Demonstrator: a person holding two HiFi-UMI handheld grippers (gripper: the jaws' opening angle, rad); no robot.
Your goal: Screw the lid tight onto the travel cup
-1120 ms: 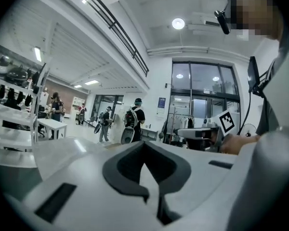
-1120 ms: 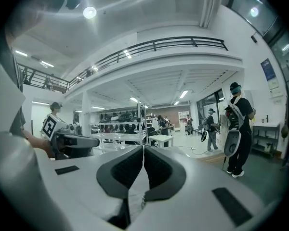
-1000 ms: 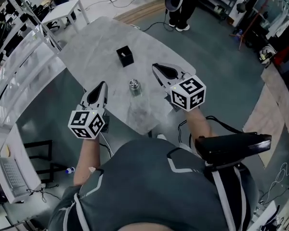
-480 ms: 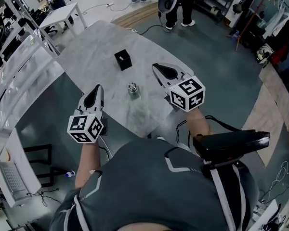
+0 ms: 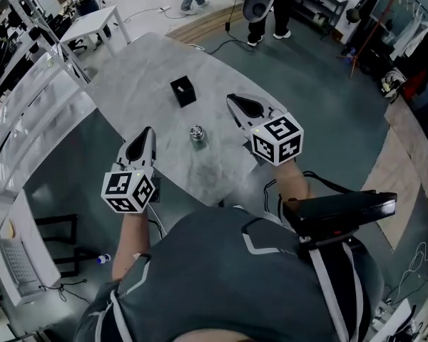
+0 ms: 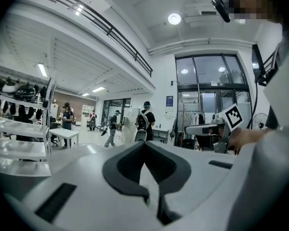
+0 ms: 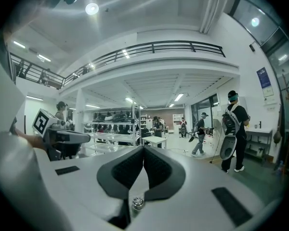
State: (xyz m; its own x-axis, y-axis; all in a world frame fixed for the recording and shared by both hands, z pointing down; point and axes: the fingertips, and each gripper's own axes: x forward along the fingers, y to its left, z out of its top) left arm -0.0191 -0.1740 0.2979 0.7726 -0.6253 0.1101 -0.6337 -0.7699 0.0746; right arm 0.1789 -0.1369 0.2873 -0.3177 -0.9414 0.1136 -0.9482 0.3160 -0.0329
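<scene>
We see marble table [image 5: 132,77], centre: travel cup [image 5: 196,134], black box [image 5: 183,91] | left gripper [image 5: 149,130], right gripper [image 5: 230,98]: jaws together, nothing held | grey floor [image 5: 328,98] around.

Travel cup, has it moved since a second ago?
No, the travel cup stands at the same spot relative to the black box behind it.

The table [image 5: 139,77] is marbled grey, the box [image 5: 183,91] black, the cup [image 5: 196,134] silvery.
</scene>
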